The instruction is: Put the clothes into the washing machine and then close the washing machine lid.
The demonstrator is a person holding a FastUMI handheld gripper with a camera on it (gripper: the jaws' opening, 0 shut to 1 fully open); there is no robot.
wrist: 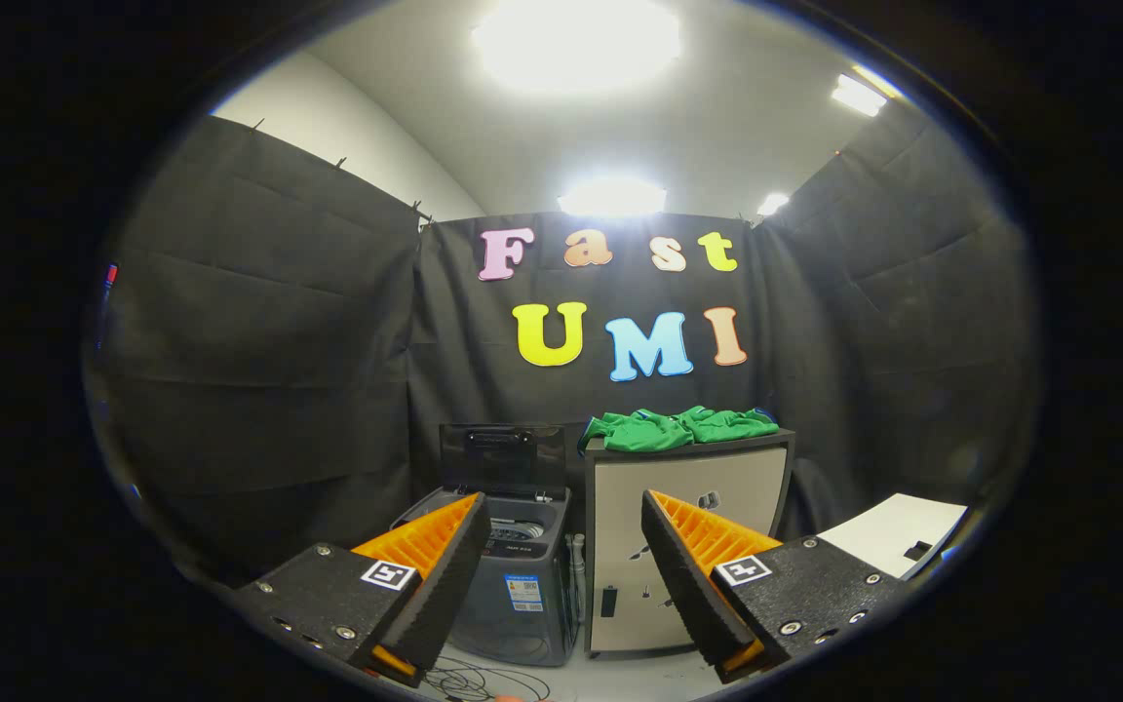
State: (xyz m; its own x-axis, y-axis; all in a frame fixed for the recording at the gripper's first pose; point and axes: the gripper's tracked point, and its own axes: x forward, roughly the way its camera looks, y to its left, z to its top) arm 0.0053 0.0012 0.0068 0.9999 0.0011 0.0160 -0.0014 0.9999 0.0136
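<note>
So the gripper (561, 517) is just hanging in the air with its two fingers (445, 575) spread wide apart, nothing between them, totally released. Looking out past the tips, the green clothes (678, 429) sit at about 1 o'clock from the gap between the fingers, well beyond them, bunched up in a low crumpled heap on top of a pale cabinet (688, 546) with a dark top edge. The heap covers most of the cabinet top, hanging a bit over its left corner. The right finger overlaps the cabinet's front panel in the view, but it's clearly nearer the camera and not touching anything. The washing machine (513, 585) is a grey top-loader standing just beside the cabinet on its left, at roughly 11 o'clock from the gap, partly hidden behind the left finger. Its lid (503, 458) is up, standing nearly upright at the back, dark and glossy, and you can see a bit of the drum opening below it. So clothes and machine are side by side, clothes higher up and to the right. There are some thin cables (474, 682) lying on the floor at 6 o'clock, down between the fingers, and a white tabletop (893, 536) off at 3 o'clock behind the right finger.
</note>
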